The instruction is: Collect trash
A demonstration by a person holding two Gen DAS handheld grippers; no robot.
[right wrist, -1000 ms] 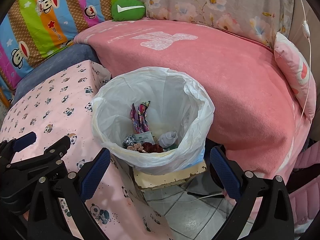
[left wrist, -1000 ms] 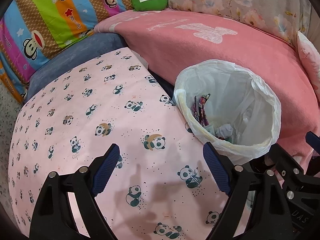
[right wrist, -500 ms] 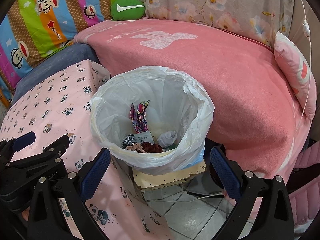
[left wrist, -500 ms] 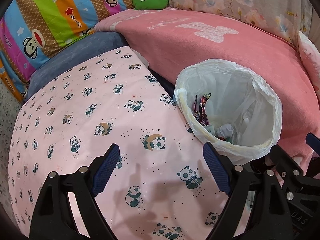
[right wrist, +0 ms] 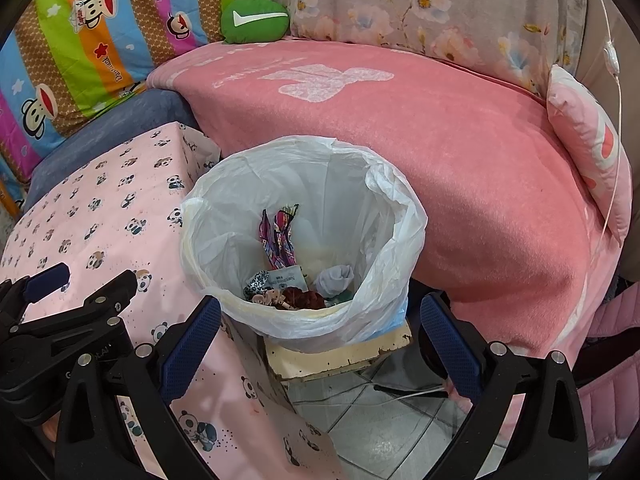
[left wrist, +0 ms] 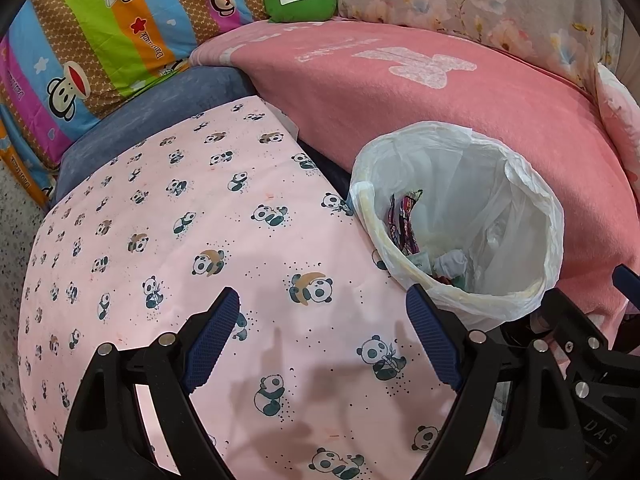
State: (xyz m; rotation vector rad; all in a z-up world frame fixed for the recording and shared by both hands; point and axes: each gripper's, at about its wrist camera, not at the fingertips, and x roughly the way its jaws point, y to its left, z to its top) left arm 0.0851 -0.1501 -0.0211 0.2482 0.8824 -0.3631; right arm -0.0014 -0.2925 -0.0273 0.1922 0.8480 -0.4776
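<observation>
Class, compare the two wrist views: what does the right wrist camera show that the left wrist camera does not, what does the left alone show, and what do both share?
Only the right wrist view shows the tiled floor, the chipped board under the bin, the white cord, and the bottom of the bin's trash.

Only the left wrist view shows the wide stretch of panda cloth towards its left edge and the speckled floor.

Both show the lined bin, pink blanket, green cushion, and both grippers, left and right, jaws open and empty.

Pink panda-print cloth [left wrist: 168, 248], white bin liner [right wrist: 360, 200]
</observation>
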